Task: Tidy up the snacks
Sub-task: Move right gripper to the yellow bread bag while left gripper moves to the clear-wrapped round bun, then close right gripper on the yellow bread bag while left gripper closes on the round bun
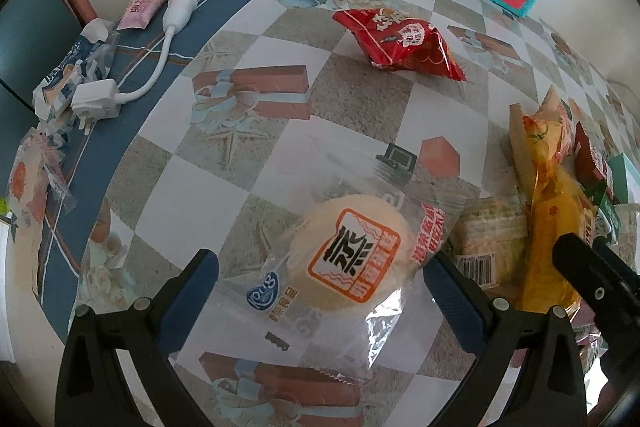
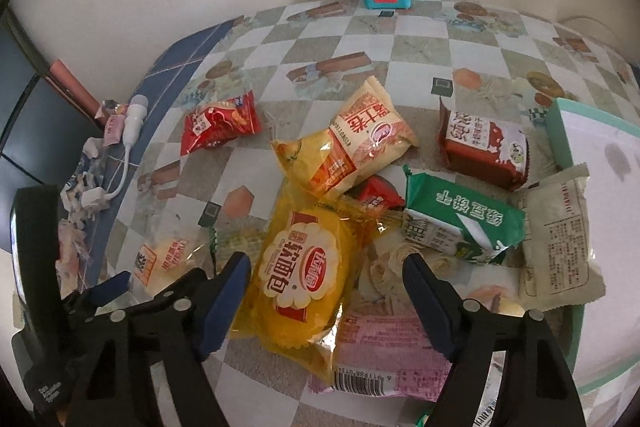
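The left gripper [image 1: 320,279] hangs over a round pale bun in a clear wrapper [image 1: 352,255], low in the middle of the left wrist view. Its 2 blue pads stand wide apart, 1 on each side of the bun, and they do not seem to press on it, so it holds nothing.

The right gripper [image 2: 324,287] hangs over the yellow soft bread pack [image 2: 308,283], low in the middle of the right wrist view. Its jaws stand about half open. The left pad looks very near the pack's edge, but the right pad stands well clear, so I think it has no hold.

To do this step well, I think each gripper should come straight down, keep its snack in the middle, and close softly. These are soft breads and a hard pinch could squash them. Grab the fat part, not the thin wrapper edge, which may slip.

The yellow pack lies partly on a pink packet [image 2: 384,351], and its far end is tucked under a yellow and orange bag [image 2: 344,143], so both could drag along. A green packet [image 2: 464,223] lies just to the right. A red snack bag [image 1: 400,39] sits apart, higher up. A green-rimmed tray [image 2: 560,131] at the right edge may be where snacks go. A white plug and cable [image 1: 120,83] lie at the left, out of the way.
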Action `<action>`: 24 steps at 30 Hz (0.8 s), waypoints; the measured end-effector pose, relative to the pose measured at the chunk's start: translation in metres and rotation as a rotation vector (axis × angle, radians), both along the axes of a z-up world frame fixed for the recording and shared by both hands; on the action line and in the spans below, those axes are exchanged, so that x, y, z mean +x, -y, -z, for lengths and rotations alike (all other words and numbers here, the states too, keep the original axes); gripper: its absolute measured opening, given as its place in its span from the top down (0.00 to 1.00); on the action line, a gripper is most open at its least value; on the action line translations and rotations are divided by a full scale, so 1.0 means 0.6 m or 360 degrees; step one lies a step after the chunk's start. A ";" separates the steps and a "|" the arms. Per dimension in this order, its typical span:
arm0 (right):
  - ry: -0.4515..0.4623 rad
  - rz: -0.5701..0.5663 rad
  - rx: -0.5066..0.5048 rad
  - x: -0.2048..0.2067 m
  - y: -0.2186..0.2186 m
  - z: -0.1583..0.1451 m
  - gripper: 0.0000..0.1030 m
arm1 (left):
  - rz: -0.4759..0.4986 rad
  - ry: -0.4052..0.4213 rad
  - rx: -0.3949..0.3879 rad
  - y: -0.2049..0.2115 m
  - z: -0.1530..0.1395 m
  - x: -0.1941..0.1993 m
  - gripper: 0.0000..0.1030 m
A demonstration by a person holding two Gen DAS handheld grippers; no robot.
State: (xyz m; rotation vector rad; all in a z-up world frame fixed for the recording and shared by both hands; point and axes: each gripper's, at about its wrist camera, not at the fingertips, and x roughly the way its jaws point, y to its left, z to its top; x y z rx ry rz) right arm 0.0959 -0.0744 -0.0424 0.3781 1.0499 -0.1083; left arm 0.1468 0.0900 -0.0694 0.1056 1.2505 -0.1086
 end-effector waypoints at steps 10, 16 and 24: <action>-0.0016 -0.0022 0.0039 0.003 -0.005 0.008 0.30 | 0.0009 0.0004 0.0024 0.001 0.003 0.006 0.01; -0.0009 -0.0045 0.0057 0.003 -0.011 0.008 0.40 | 0.0013 0.0014 0.0028 0.007 0.002 0.002 0.07; -0.0025 -0.0050 0.0074 0.004 -0.011 0.019 0.43 | 0.0003 0.0008 0.0019 0.009 0.000 0.002 0.08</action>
